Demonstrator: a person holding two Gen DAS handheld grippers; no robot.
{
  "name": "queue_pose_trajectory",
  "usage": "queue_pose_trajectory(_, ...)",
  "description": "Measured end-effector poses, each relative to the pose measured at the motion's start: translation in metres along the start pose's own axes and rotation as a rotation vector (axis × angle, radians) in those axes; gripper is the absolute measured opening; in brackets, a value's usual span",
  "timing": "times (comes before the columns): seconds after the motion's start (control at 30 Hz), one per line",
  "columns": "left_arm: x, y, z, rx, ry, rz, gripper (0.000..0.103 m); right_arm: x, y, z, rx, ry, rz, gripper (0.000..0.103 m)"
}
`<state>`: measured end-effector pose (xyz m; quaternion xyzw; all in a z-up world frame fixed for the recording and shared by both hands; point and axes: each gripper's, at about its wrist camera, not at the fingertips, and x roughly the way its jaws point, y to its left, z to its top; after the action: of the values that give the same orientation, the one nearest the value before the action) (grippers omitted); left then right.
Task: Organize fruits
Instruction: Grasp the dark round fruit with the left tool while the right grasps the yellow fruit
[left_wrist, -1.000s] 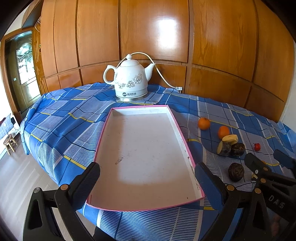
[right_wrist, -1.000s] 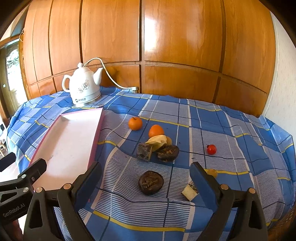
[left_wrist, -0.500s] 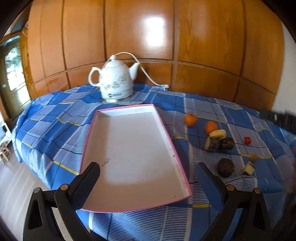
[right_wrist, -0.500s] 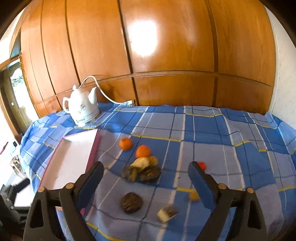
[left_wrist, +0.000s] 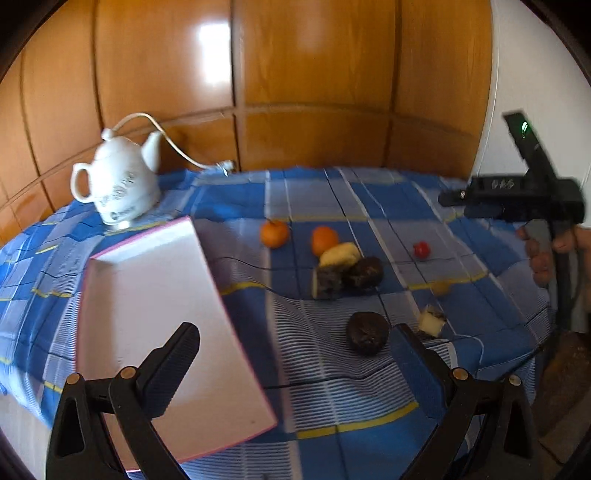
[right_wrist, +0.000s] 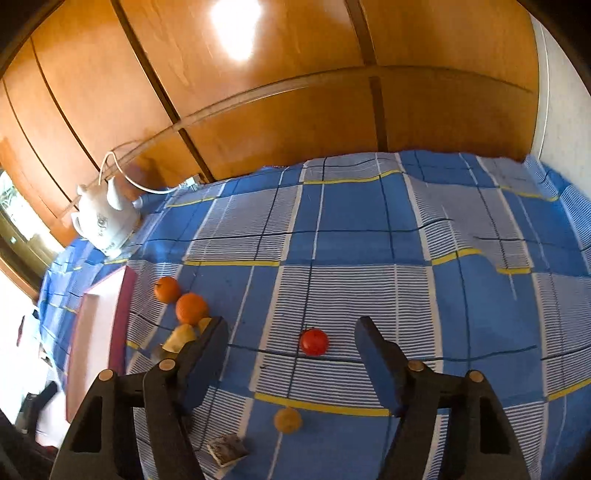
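Note:
Fruit lies loose on the blue checked cloth: two oranges (left_wrist: 274, 233) (left_wrist: 324, 240), a yellow piece (left_wrist: 340, 254), several dark fruits (left_wrist: 364, 271) (left_wrist: 367, 332), a red tomato (right_wrist: 314, 341), a small yellow fruit (right_wrist: 287, 419) and a cut piece (right_wrist: 227, 446). The white, pink-rimmed tray (left_wrist: 147, 295) sits empty at the left. My left gripper (left_wrist: 295, 365) hangs open above the tray's right edge and the nearest dark fruit. My right gripper (right_wrist: 291, 350) hovers over the tomato, which shows between its closing jaws, untouched.
A white kettle (left_wrist: 118, 192) with a cord stands at the back left by the wood-panelled wall. A hand (left_wrist: 543, 254) holds the right gripper's black body (left_wrist: 517, 199) at the table's right. The cloth's front edge drops off near both grippers.
Both views have swung right. The left gripper has shifted from over the tray toward the fruit. The right gripper has travelled right to the tomato, and its jaws have narrowed.

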<state>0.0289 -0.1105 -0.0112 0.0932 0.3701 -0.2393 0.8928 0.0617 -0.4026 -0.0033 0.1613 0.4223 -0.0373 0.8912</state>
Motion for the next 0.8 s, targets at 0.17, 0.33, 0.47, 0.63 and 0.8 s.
queue_pose_trajectory(0.17,0.035,-0.026,0.013,0.057,0.083,-0.055,0.08,-0.001,0.005,-0.002,-0.002,0.021,0.038,0.072)
queue_pose_trajectory(0.33,0.077,-0.044,0.013,0.111,0.189,-0.098,0.069,0.001,0.005,-0.001,-0.001,0.031,0.038,0.072)
queue_pose_trajectory(0.47,0.097,-0.054,0.006,0.118,0.239,-0.145,0.06,0.002,-0.001,0.001,0.021,0.035,0.045,0.072)
queue_pose_trajectory(0.63,0.095,-0.054,-0.006,0.115,0.225,-0.178,0.043,0.009,-0.005,0.003,0.018,0.064,0.042,0.063)
queue_pose_trajectory(0.8,0.074,-0.041,-0.009,0.061,0.18,-0.177,0.043,0.024,0.007,-0.003,-0.058,0.149,0.043,0.054)
